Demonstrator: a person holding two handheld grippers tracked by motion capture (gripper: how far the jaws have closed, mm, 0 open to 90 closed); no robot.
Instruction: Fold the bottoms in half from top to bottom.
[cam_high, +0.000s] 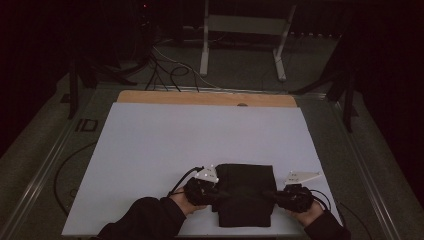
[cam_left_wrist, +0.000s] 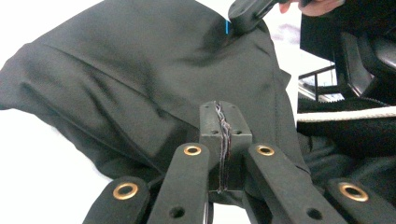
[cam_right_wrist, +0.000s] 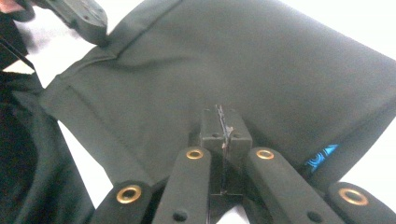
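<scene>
Now my left hand-held gripper (cam_high: 216, 192) and right hand-held gripper (cam_high: 268, 193), both clamped shut, flank the folded black garment (cam_high: 246, 192) between them; uneven pulling, I fear, could undo its fold.

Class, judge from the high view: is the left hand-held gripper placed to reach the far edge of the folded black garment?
Probably yes. The left hand-held gripper sits at the garment's left side, and bare white table beyond leaves the way free.
</scene>
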